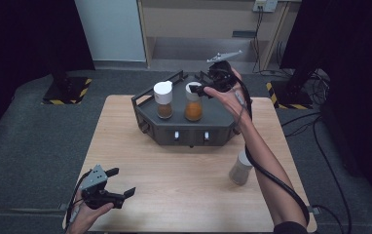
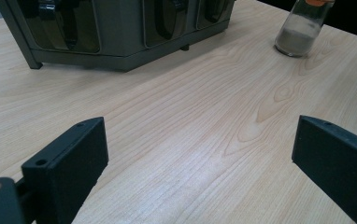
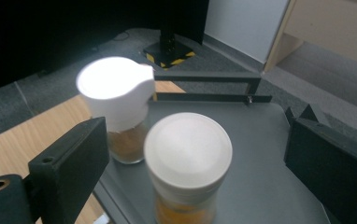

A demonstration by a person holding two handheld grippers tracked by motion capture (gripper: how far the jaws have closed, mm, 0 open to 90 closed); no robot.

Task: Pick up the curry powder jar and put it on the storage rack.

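A dark grey rack (image 1: pixel 215 124) stands at the back of the wooden table (image 1: pixel 184 195). Two white-lidded jars are upright on it: one of brown spice (image 1: pixel 164 105) on the left and one of orange spice (image 1: pixel 193 109) beside it. My right gripper (image 1: pixel 198 89) hovers just over the orange jar, open. In the right gripper view its jaws (image 3: pixel 195 135) stand wide on either side of the orange jar's lid (image 3: pixel 188 149) with a gap at each side; the brown jar (image 3: pixel 113 88) is behind it. My left gripper (image 1: pixel 121 182) rests low at the table's front left, open with nothing in it (image 2: pixel 200 140).
A third jar with pale grey powder (image 1: pixel 241 168) stands on the table right of centre, below my right forearm; the left gripper view has it far off (image 2: pixel 300 30), with the rack's front (image 2: pixel 116 42) ahead. The rack has a raised rail (image 3: pixel 204 77) along its back.
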